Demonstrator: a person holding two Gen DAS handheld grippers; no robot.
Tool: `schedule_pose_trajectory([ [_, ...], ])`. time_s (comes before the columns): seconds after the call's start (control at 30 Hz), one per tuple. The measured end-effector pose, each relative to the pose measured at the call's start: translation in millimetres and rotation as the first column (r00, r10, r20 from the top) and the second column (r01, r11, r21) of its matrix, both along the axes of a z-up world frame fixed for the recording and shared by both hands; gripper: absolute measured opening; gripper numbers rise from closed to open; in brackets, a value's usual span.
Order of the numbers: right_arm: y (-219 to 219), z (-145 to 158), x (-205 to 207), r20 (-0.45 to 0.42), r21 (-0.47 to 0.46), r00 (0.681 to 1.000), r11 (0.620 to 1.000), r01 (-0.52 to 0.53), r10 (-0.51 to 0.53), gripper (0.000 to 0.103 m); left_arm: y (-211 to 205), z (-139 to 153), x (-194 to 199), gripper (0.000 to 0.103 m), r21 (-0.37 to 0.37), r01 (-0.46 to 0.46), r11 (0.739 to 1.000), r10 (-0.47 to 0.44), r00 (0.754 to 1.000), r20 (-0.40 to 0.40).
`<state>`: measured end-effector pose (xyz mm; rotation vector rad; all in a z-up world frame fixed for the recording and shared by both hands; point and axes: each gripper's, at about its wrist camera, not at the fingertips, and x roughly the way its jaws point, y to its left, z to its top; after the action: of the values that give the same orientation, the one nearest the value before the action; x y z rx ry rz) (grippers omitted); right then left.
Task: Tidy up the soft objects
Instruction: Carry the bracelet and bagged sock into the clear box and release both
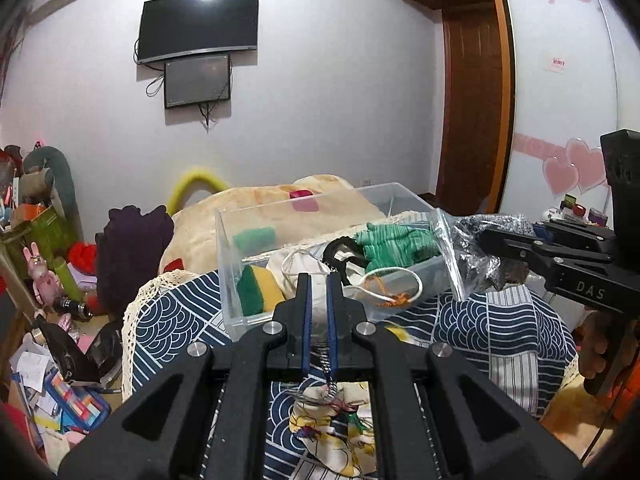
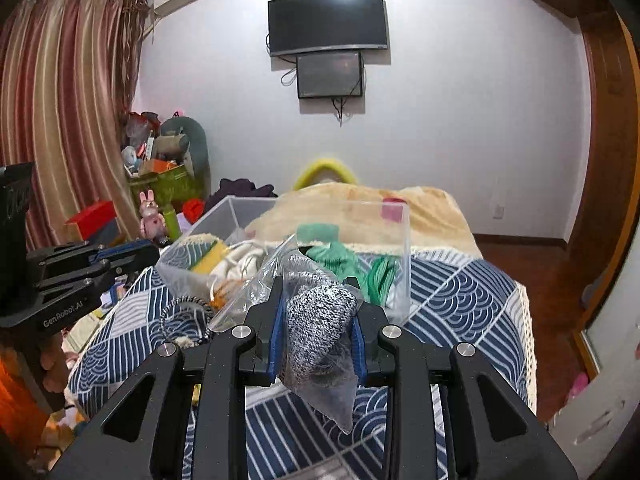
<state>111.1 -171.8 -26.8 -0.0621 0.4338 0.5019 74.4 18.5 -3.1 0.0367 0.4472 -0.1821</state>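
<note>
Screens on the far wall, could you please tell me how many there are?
2: a large dark television mounted high, and a smaller monitor directly beneath it. None appears hidden.

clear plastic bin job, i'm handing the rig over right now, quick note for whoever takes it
Left gripper: shut on the string of a floral cloth pouch hanging below it.
Right gripper: shut on a grey knit item in a clear plastic bag.
Clear plastic bin sits on the blue wave-patterned cover.
Done: green-and-yellow sponge, white drawstring bag, green knit gloves inside.
Left: bin both held items.
</note>
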Motion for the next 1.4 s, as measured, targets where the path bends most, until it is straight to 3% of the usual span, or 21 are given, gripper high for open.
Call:
schedule_pose_trajectory([
  [0.17,-3,-4,2,-0.012,0.004,1.0,1.0,0.002,-0.002,0.025,2,-20,-1,0.012,0.022,-0.022,1.0,0.023,0.998,-0.063],
  [0.3,-5,-9,6,-0.03,0.001,1.0,1.0,0.007,-0.007,0.025,9,-42,-1,0.044,0.032,-0.054,0.998,0.058,0.992,-0.116],
  [0.5,-5,-8,10,-0.033,-0.002,0.999,1.0,0.01,-0.01,0.025,35,-72,23,0.046,0.006,-0.13,0.991,0.128,0.964,-0.235],
  [0.63,-5,1,13,-0.006,0.001,1.0,1.0,0.021,-0.021,0.025,41,-85,33,0.043,-0.023,-0.12,0.992,0.109,0.955,-0.277],
  [0.7,-5,5,17,0.003,0.01,1.0,1.0,0.02,-0.02,0.025,38,-91,36,0.033,-0.034,-0.092,0.995,0.078,0.954,-0.289],
  [0.77,-2,8,22,0.008,0.016,1.0,1.0,0.016,-0.016,0.025,34,-96,41,0.032,-0.017,-0.081,0.997,0.072,0.951,-0.299],
  [0.83,2,10,27,0.011,0.017,1.0,1.0,0.012,-0.012,0.025,31,-96,42,0.024,-0.009,-0.068,0.998,0.062,0.955,-0.291],
  [0.9,7,11,31,0.017,0.014,1.0,1.0,0.012,-0.012,0.025,31,-96,42,0.006,-0.014,-0.059,0.998,0.052,0.954,-0.295],
  [1.1,14,9,44,0.015,0.01,1.0,1.0,0.014,-0.014,0.025,37,-87,30,0.005,-0.063,-0.071,0.995,0.05,0.958,-0.284],
  [1.4,28,-11,64,-0.035,-0.052,0.999,0.998,0.022,-0.024,0.025,30,-32,7,0.005,-0.075,-0.082,0.994,0.073,0.99,-0.122],
])
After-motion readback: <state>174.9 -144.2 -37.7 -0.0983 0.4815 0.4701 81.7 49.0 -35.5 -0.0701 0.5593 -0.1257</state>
